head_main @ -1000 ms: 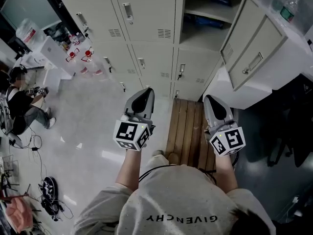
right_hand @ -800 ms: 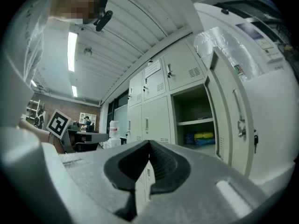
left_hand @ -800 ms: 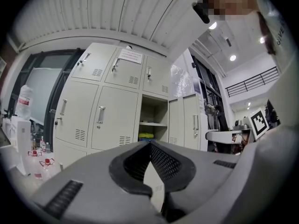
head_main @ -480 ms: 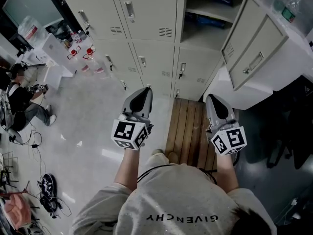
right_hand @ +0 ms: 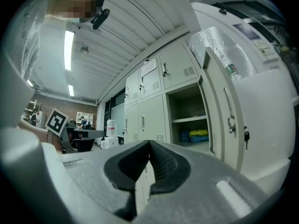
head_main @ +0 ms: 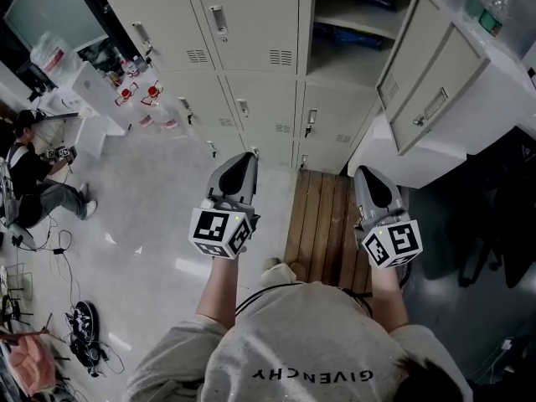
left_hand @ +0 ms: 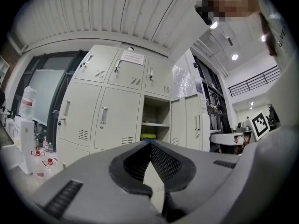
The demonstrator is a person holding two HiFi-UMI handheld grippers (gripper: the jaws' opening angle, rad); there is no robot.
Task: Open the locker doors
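Head view: The left tool (head_main: 248,155) and the right tool (head_main: 363,172) are held side by side, well apart, both pointed toward the bank of lockers (head_main: 251,32). No locker is touched by either. One locker door (head_main: 431,99) at upper right is swung open, and its compartment (head_main: 347,53) is exposed. The other doors in view are shut. A wooden platform (head_main: 322,216) lies on the floor before the lockers, under the right tool. A seated person (head_main: 29,178) is noted at far left. Bottles with red markings (head_main: 138,95) stand on the floor near the lockers' left end.

Left gripper view: The left tool's jaws are seen pressed together at the tips, with nothing between them. The lockers are faced from a distance, and the open compartment lies right of centre.

Right gripper view: The right tool's jaws are likewise closed and empty. The open door is seen at right, with a key (right_hand: 246,135) hanging at its lock. Blue and yellow items (right_hand: 198,135) rest on the compartment's shelf.
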